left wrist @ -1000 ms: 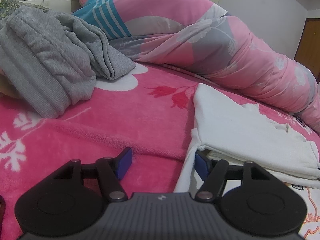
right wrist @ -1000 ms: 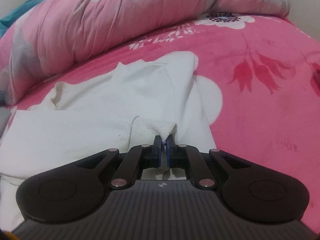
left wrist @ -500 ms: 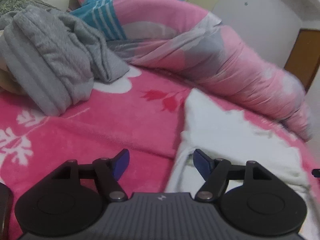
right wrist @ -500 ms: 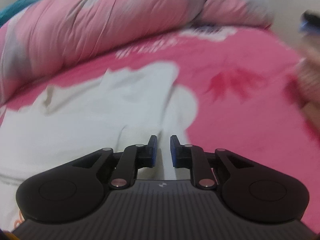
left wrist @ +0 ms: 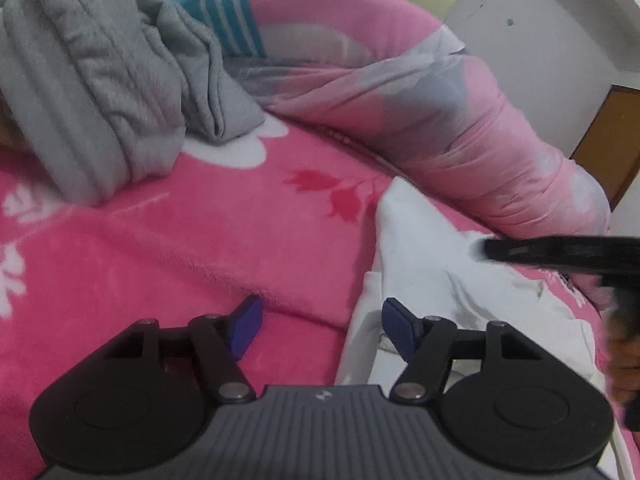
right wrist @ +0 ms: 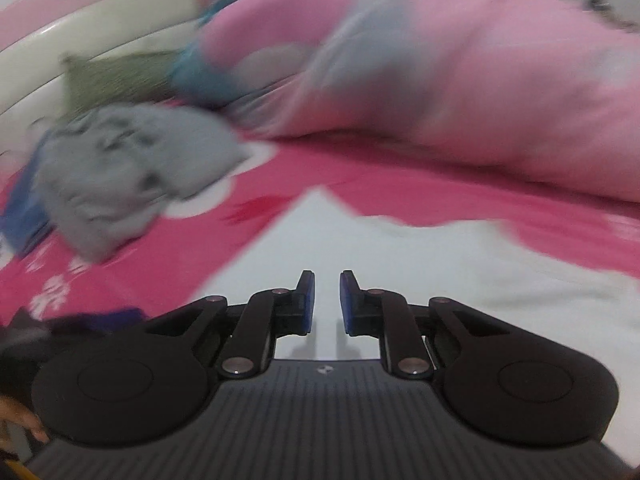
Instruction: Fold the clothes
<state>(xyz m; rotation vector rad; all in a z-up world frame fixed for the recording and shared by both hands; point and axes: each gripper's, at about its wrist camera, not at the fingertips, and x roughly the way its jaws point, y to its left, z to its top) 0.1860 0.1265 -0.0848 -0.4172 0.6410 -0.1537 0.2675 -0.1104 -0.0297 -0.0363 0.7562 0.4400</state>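
Observation:
A folded white garment (left wrist: 424,252) lies on the pink floral blanket (left wrist: 180,248). My left gripper (left wrist: 320,326) hovers open at the garment's left edge, its right finger over the white cloth, nothing held. The right gripper (right wrist: 325,302) is slightly open above the same white garment (right wrist: 400,272), empty; this view is blurred by motion. The right gripper's black body (left wrist: 560,252) also shows at the right edge of the left wrist view, with a hand below it.
A heap of grey clothes (left wrist: 92,92) lies at the back left, seen also as grey clothes (right wrist: 128,172). A rolled pink quilt (left wrist: 440,92) runs along the back. A teal striped pillow (left wrist: 216,12) sits behind it. A brown door (left wrist: 612,140) stands at far right.
The right gripper let go of the white garment's fold, opened a little, and swung left over it. The left gripper drew back slightly, still open.

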